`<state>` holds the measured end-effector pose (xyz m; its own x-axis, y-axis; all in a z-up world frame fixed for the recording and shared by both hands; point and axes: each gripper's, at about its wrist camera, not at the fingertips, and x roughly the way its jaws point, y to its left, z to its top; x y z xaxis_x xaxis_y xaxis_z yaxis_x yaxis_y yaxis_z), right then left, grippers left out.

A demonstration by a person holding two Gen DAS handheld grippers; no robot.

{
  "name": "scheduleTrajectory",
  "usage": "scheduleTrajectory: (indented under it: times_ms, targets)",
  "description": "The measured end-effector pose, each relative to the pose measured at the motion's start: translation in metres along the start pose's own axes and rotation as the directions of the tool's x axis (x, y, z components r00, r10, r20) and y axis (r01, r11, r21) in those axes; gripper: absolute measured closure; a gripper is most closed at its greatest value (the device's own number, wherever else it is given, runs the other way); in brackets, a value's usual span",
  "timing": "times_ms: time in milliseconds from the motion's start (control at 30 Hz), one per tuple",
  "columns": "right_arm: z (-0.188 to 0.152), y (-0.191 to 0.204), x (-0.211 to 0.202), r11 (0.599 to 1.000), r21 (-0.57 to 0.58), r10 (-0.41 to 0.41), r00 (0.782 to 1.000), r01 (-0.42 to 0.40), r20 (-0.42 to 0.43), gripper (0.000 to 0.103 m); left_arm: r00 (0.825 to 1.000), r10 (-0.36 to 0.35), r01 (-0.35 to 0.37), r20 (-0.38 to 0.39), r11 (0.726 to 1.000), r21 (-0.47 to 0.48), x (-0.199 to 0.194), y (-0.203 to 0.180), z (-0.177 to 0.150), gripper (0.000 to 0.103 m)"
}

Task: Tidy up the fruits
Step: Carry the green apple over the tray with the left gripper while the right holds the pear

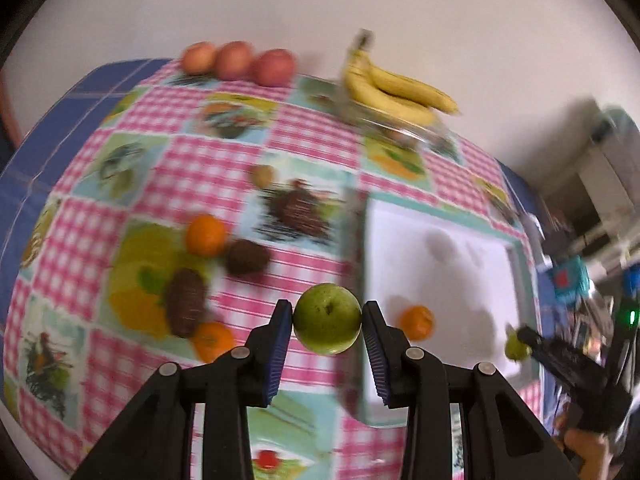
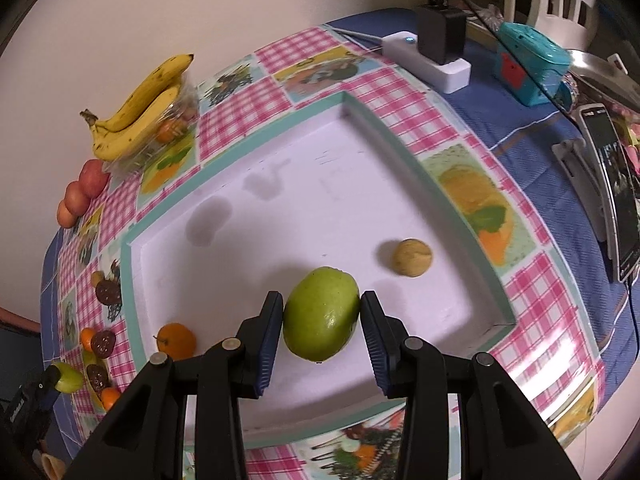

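Observation:
My left gripper (image 1: 327, 320) is shut on a green guava (image 1: 327, 319), held above the checked cloth just left of the white tray (image 1: 440, 248). My right gripper (image 2: 322, 316) is shut on a larger green fruit (image 2: 321, 314) over the tray (image 2: 304, 200). In the tray lie an orange (image 2: 176, 341) and a tan round fruit (image 2: 412, 258). Loose oranges (image 1: 205, 235) and dark brown fruits (image 1: 186, 302) lie on the cloth to the left. The right gripper also shows in the left wrist view (image 1: 520, 344).
Bananas (image 1: 394, 88) sit on a clear container at the table's back, with three red apples (image 1: 238, 62) beside them. A white charger block (image 2: 430, 60), a teal box (image 2: 528, 62) and a phone on a stand (image 2: 612, 192) stand right of the tray.

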<state>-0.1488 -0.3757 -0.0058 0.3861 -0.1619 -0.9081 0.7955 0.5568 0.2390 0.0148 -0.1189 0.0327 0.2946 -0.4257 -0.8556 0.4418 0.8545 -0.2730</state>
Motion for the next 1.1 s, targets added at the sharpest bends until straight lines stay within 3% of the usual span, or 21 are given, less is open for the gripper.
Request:
scheduleTrajectory:
  times_ms: [200, 433, 833, 1100]
  targets:
    - [0.003, -0.010, -0.008, 1.000, 0.005, 0.001, 1.000, -0.001, 0.017, 0.061, 0.998, -0.053, 0.055, -0.017, 0.988, 0.143, 0.009, -0.053, -0.018, 0.065]
    - [0.004, -0.015, -0.018, 1.000, 0.009, 0.015, 0.999, -0.015, 0.041, 0.061, 0.998, -0.041, 0.049, -0.037, 0.967, 0.248, 0.031, -0.081, -0.033, 0.064]
    - [-0.002, -0.020, 0.015, 1.000, 0.015, -0.003, 0.999, 0.004, -0.041, 0.061, 0.997, -0.014, 0.033, -0.082, 0.972, 0.232, 0.057, -0.073, -0.039, 0.064]
    - [-0.001, -0.020, 0.019, 1.000, 0.011, -0.003, 0.999, 0.004, -0.037, 0.061, 0.996, -0.009, 0.030, -0.086, 0.968, 0.249, 0.057, -0.077, -0.038, 0.063]
